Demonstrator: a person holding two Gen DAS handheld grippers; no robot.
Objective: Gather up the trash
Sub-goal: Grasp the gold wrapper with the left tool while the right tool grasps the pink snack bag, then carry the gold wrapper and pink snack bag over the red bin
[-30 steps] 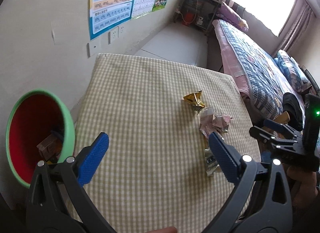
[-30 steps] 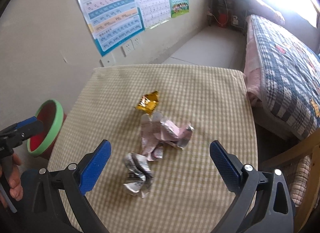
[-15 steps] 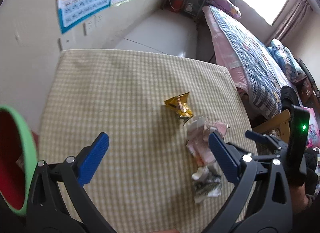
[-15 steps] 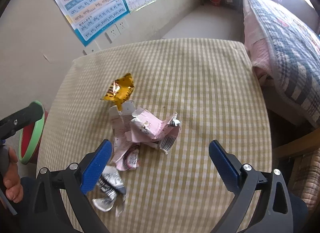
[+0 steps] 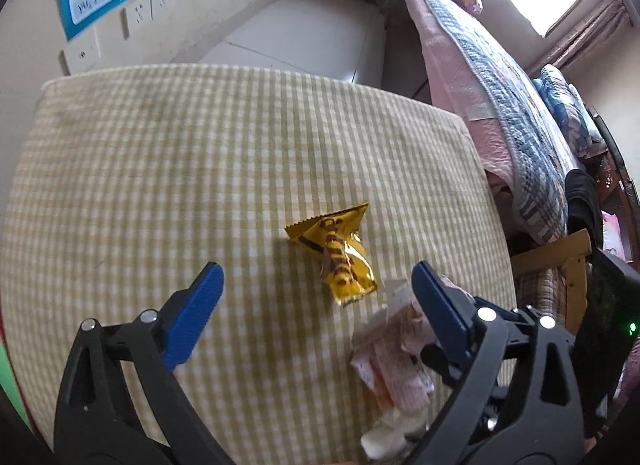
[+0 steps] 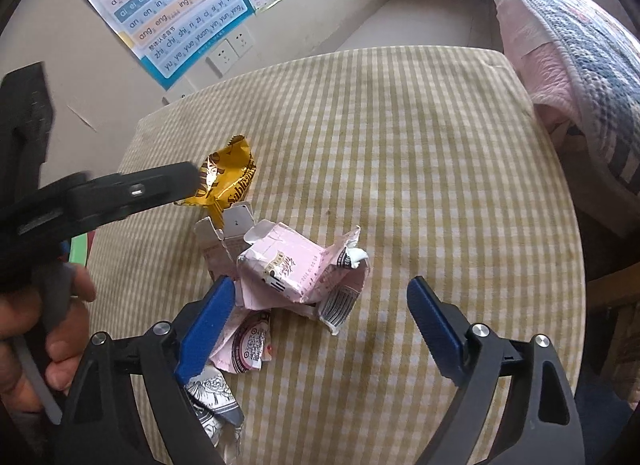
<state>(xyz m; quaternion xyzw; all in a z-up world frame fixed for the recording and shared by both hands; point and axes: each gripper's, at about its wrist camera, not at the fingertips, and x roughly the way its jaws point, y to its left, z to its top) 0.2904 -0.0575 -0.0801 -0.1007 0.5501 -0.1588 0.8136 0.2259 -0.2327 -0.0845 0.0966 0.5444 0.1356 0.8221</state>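
Reaching over the checked surface (image 5: pixel 168 169), you are holding two tongs, and both are wide open with nothing in them. The left tongs (image 5: pixel 316 285) are pointing at the yellow wrapper (image 5: pixel 340 253), which is lying flat near the middle of the cloth. The right tongs (image 6: pixel 316 305) are hanging over the pink crumpled carton (image 6: pixel 296 269), with the left blue pad (image 6: pixel 204 329) just beside its edge. A black and white wrapper (image 6: pixel 216 401) is lying under that same side, nearer to you. The yellow wrapper (image 6: pixel 228 181) is touching the far end of the pink pile, so the trash is all bunched together.

You are probably getting ready to grab a piece each. To do it well, try lowering the right tongs until the pink carton is sitting right between the two pads, then squeeze on the fat, puffy part, not the thin flap. Thin flaps are likely to slip or tear. For the yellow wrapper, try coming straight down so one pad is landing on each side of it. It looks shiny and flat, so pinch a raised, crinkled corner. Keep the two tongs from bumping, since they are working very close together. A sliver of green rim (image 5: pixel 8 377) is showing at the left edge, maybe the bin.
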